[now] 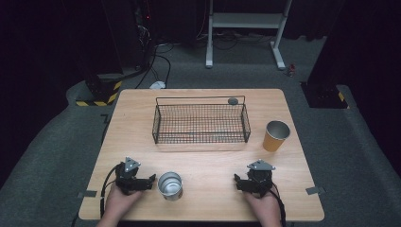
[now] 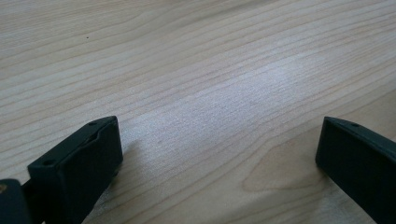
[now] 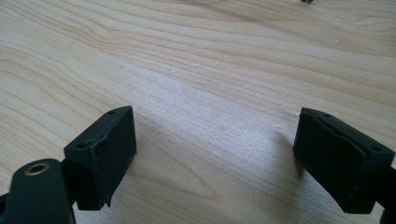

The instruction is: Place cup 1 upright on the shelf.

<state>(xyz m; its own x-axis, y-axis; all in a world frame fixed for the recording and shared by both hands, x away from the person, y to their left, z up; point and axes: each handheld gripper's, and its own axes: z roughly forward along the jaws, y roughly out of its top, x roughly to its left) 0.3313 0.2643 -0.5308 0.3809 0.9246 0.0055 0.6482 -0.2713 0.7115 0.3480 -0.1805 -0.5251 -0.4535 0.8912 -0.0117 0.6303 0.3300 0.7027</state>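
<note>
The left gripper (image 1: 152,178) rests low at the near left of the wooden worktop (image 1: 208,161), held in the person's left hand (image 1: 122,198), its jaws spread wide with nothing between them; in the left gripper view the gripper (image 2: 219,149) frames only bare wood grain of the worktop (image 2: 196,70). Just beside its tips, to the right, stands a small shiny metal cup (image 1: 170,185), upright with its mouth open to the ceiling, close to the jaws but not touching them as far as I can tell. The right gripper (image 1: 236,179) sits at the near right, held in the person's right hand (image 1: 265,205), jaws likewise wide apart and empty; the right gripper view shows the gripper (image 3: 215,140) over plain worktop (image 3: 210,60). Both grippers point inward toward each other, with black cables trailing back past the wrists. Farther out, in the middle of the worktop, lies a black wire basket (image 1: 200,138), long side facing me. A small dark round object (image 1: 232,100) sits by its far right corner. To the basket's right, apart from it, stands an orange paper cup (image 1: 276,135), upright and open.
</note>
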